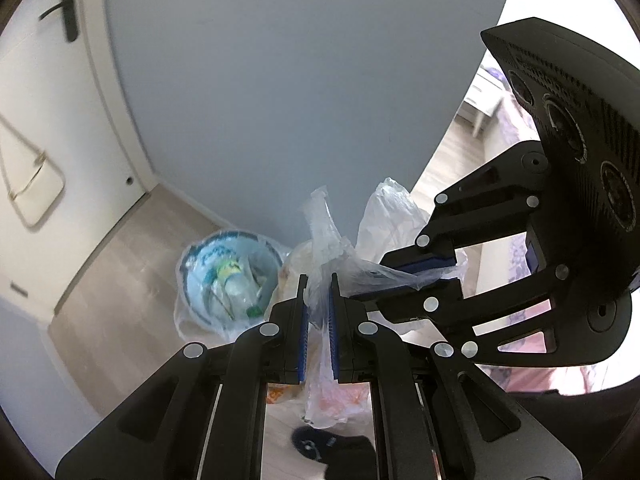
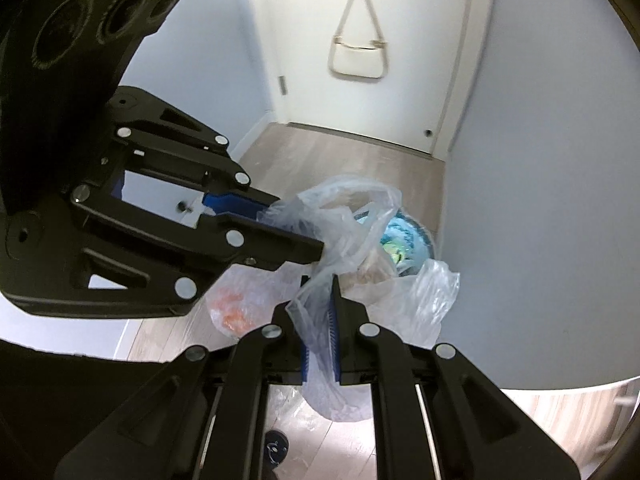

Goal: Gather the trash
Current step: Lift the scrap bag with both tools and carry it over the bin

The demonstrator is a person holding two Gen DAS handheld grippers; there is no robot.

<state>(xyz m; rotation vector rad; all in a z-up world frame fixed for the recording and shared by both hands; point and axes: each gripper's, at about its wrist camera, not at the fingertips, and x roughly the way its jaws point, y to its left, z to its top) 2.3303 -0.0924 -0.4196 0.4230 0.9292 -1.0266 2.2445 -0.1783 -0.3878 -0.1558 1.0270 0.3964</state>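
Both grips confirmed. Your left hand-held gripper point(image 1: 318, 312) is clamped on one handle of the clear trash bag point(image 1: 384, 220); your right hand-held gripper point(image 2: 318, 312) is clamped on the other handle. The bag hangs between them, just beside the bin point(image 1: 228, 276), above the wood floor point(image 1: 120, 280). The bin holds a liner and scraps. Judged: bag gathered, tying or carrying out remains; bin contents not yet collected.

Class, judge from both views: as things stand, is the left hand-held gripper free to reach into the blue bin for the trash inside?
Probably not: the left hand-held gripper is shut on the clear plastic bag, as is the right hand-held gripper. The blue bin itself sits uncovered.
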